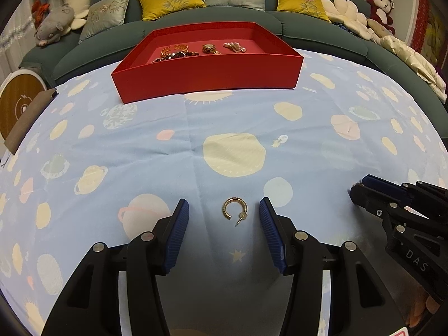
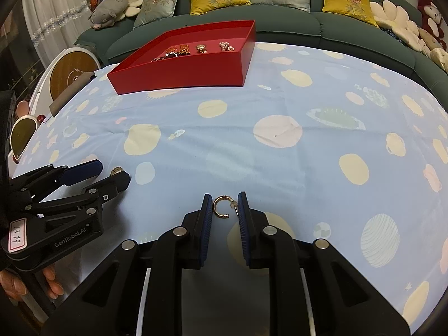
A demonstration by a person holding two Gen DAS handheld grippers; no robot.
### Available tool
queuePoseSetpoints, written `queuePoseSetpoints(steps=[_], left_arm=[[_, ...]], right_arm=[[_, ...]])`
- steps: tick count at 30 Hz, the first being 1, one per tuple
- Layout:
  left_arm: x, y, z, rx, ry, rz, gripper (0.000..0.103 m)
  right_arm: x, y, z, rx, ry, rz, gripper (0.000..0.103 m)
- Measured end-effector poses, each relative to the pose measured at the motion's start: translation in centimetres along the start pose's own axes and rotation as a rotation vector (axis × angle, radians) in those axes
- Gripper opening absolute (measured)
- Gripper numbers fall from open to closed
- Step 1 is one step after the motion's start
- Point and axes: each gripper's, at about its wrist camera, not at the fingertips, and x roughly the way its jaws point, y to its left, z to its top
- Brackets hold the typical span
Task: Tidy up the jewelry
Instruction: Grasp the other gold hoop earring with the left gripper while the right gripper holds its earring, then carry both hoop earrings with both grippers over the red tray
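Planet-print cloth covers the desk [image 1: 112,151]; red tray [image 1: 207,70] at far edge; left gripper [image 1: 224,215] fingers wide around one hoop earring [image 1: 234,209]; right gripper [image 2: 224,210] fingers narrow, flanking second earring [image 2: 222,206], seemingly unclamped; next: close, lift, carry to tray.

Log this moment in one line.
left tool open around hoop earring | right tool close around second earring, contact unclear | red tray far
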Motion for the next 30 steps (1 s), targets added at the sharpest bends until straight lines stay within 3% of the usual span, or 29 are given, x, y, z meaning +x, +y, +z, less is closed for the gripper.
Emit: queuePoseSetpoints(steps=[6,15,30], left_arm=[[0.2,-0.3,0.1,0.011,-0.019,-0.002,0.048],[0.1,-0.4,0.3,0.018,-0.021,-0.049,0.014],[-0.4,0.2,0.1,-0.002,0.013,-0.074,0.014]], right_arm=[[-0.1,-0.1,0.0,0.001,0.000,0.003,0.018],[-0.1,0.0,-0.2,0.002,0.002,0.003,0.018],[-0.2,1.7,-0.3,-0.026,0.014,0.031,0.018]])
